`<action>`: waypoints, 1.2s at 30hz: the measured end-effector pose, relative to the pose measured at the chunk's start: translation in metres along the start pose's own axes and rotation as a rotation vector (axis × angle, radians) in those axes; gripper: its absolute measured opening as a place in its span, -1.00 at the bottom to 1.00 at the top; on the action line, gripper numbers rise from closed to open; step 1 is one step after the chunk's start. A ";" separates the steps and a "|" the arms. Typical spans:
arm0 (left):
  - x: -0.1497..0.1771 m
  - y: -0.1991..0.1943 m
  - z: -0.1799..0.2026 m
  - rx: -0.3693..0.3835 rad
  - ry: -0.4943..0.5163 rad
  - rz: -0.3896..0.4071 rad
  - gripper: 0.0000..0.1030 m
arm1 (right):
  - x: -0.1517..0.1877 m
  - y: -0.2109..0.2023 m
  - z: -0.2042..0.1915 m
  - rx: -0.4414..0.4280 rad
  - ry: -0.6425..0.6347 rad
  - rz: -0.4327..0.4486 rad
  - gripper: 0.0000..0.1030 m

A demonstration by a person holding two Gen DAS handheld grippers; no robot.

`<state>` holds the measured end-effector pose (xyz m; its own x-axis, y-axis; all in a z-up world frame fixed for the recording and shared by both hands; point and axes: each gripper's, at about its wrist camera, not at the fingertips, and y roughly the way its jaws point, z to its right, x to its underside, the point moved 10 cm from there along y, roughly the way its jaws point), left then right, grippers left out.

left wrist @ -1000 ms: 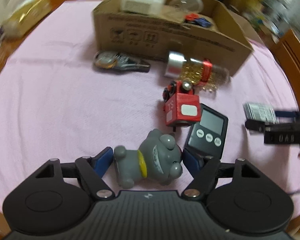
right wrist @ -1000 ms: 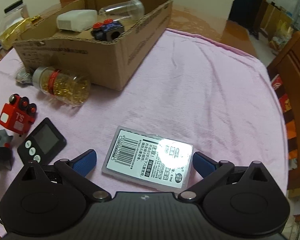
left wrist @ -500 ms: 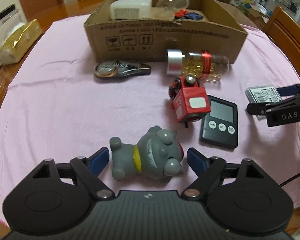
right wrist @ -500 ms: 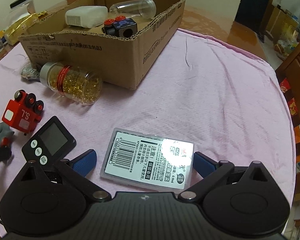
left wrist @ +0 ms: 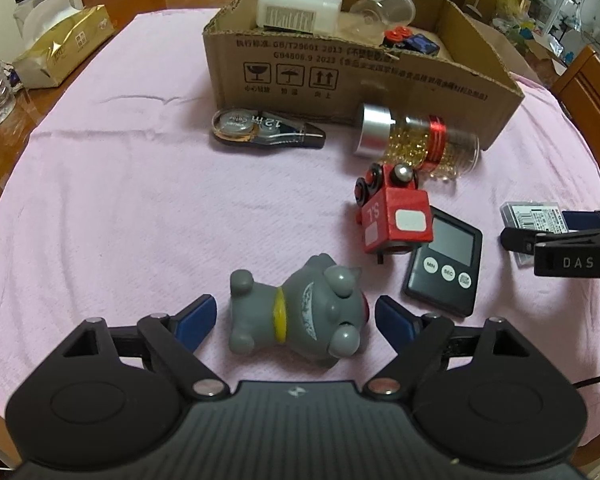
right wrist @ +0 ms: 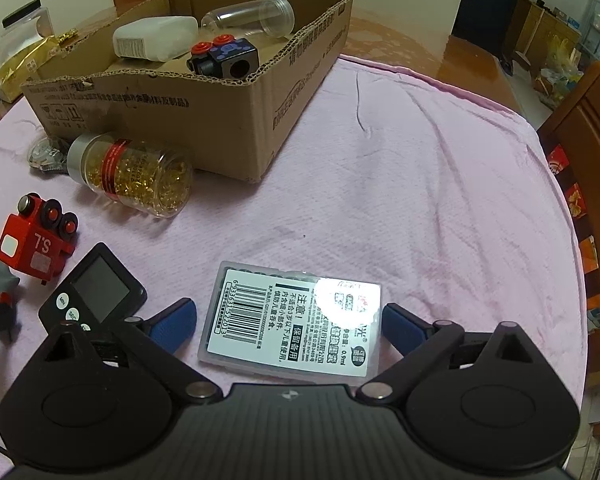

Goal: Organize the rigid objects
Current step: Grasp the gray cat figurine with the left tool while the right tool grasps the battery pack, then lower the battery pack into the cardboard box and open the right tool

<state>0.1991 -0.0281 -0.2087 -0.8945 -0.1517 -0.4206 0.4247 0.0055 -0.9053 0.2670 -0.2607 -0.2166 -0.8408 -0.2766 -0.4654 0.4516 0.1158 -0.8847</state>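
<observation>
Here, grey cat figure (left wrist: 300,312) lying between closing left gripper (left wrist: 296,320) pads, untouched, still apart.

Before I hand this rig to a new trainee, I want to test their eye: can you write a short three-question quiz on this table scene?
1. True or false: the grey cat figurine stands upright.
2. What lies between the right gripper fingers?
A. black timer
B. clear flat case
C. red toy train
3. Fill in: the capsule bottle lies just in front of the ___.

Key
1. False: it lies on its side between the left gripper fingers, untouched.
2. B; the pads stand clear of it.
3. Cardboard box.
</observation>
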 end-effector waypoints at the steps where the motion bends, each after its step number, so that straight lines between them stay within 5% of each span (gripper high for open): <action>1: 0.001 0.001 0.000 0.002 -0.004 -0.006 0.50 | 0.000 -0.001 0.000 0.000 0.000 0.003 0.90; 11: 0.003 0.003 0.000 0.036 0.034 -0.029 0.41 | -0.001 -0.005 -0.001 -0.025 -0.029 -0.005 0.81; 23: -0.023 -0.031 0.010 0.099 0.212 -0.032 0.41 | -0.013 -0.038 -0.002 -0.090 -0.100 -0.013 0.81; 36: -0.078 -0.065 0.009 0.149 0.334 0.040 0.41 | -0.078 -0.096 -0.023 -0.130 -0.148 0.091 0.81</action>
<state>0.2425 -0.0252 -0.1169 -0.8627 0.1766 -0.4738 0.4538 -0.1428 -0.8796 0.2822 -0.2286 -0.0956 -0.7412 -0.3952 -0.5427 0.4731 0.2661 -0.8399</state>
